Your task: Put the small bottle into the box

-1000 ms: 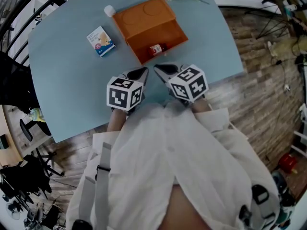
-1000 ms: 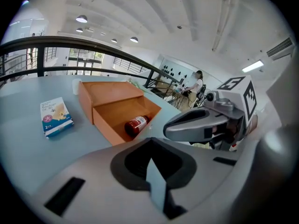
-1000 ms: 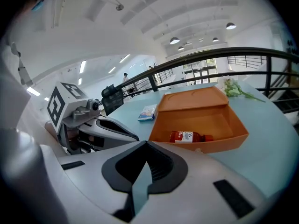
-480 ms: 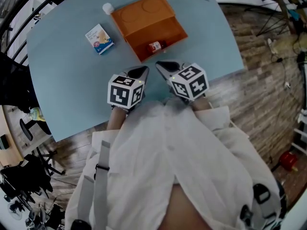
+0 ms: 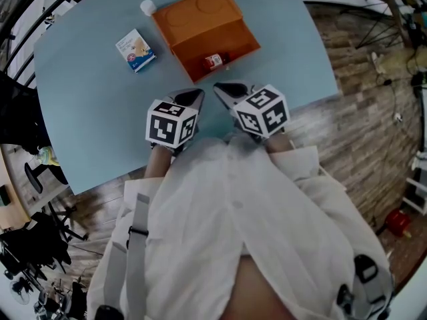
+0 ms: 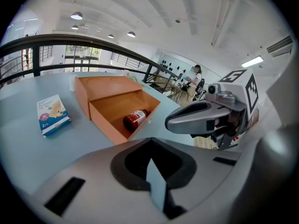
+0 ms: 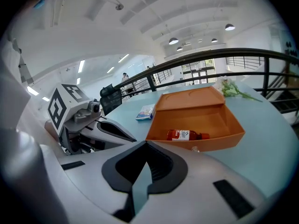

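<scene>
Left gripper (image 5: 198, 97), clenched empty, and right gripper (image 5: 219, 88), also clenched empty and slightly nearer, sit at six o'clock of the small red white-labelled bottle (image 5: 213, 61), which lies roughly nine-to-three inside the open orange rectangular box (image 5: 199, 15).

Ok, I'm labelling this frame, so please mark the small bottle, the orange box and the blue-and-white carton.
small bottle (image 5: 213, 61), head view, on its labelled middle.
orange box (image 5: 197, 17), head view, on the open lid.
blue-and-white carton (image 5: 135, 50), head view, on its top face.
</scene>
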Demonstrator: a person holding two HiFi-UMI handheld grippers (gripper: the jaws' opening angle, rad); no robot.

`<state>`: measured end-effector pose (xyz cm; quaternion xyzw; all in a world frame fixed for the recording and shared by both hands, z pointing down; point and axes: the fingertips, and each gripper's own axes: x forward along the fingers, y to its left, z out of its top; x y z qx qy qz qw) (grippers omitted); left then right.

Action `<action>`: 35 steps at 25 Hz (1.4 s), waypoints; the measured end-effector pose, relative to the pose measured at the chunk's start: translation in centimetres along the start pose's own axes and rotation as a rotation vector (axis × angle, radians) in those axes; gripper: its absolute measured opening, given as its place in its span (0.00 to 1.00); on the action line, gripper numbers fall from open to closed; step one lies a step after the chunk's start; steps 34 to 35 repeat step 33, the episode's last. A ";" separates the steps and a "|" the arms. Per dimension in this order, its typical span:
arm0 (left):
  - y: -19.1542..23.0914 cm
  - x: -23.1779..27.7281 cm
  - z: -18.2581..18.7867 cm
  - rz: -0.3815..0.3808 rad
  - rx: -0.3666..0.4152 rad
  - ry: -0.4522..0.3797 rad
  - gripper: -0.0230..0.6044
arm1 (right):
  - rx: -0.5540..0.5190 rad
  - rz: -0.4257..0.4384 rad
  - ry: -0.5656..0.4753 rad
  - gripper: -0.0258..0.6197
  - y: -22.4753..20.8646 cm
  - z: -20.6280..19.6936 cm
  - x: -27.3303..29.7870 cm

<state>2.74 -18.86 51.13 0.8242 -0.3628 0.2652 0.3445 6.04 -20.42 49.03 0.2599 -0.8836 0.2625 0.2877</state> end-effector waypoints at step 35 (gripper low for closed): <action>0.5 1.1 0.3 -0.022 -0.028 0.020 0.04 | 0.050 0.044 0.040 0.04 -0.9 -0.8 1.0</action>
